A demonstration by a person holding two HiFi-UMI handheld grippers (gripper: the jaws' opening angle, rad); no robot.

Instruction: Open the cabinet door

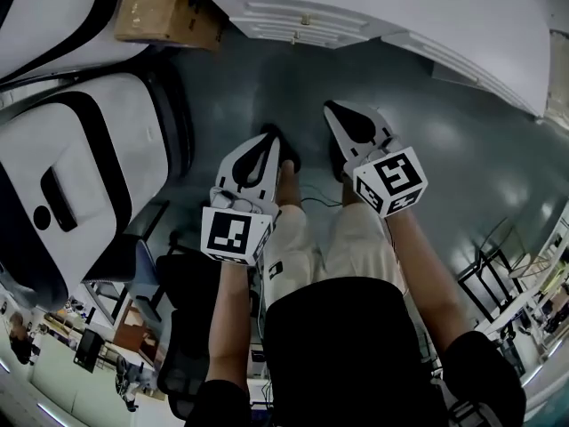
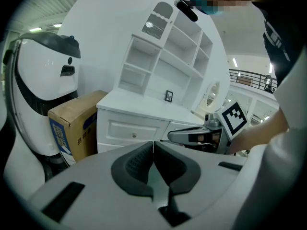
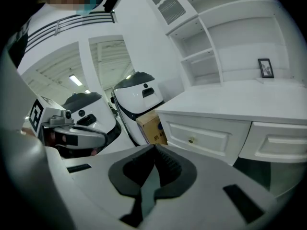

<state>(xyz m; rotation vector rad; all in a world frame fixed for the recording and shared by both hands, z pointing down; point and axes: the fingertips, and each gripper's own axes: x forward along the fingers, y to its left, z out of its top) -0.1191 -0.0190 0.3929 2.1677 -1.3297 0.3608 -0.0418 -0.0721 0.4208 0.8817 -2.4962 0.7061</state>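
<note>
The white cabinet (image 1: 373,7) stands ahead of me, a low unit with open shelves (image 2: 172,56) above it. Its front shows panelled drawer fronts, one with a small round knob (image 2: 134,135) (image 3: 191,140). My left gripper (image 1: 269,137) and right gripper (image 1: 331,108) hang side by side over the grey floor, short of the cabinet and touching nothing. In the left gripper view the dark pads (image 2: 153,143) meet with nothing between them. The right gripper (image 3: 154,147) is shut and empty in the same way. Each gripper shows in the other's view (image 2: 201,135) (image 3: 72,135).
A cardboard box (image 1: 164,12) (image 2: 72,123) sits against the cabinet's left side. Large white and black machine shells (image 1: 80,167) (image 3: 139,99) stand at the left. A small picture frame (image 3: 265,67) rests on the cabinet top. The person's legs (image 1: 338,238) are below the grippers.
</note>
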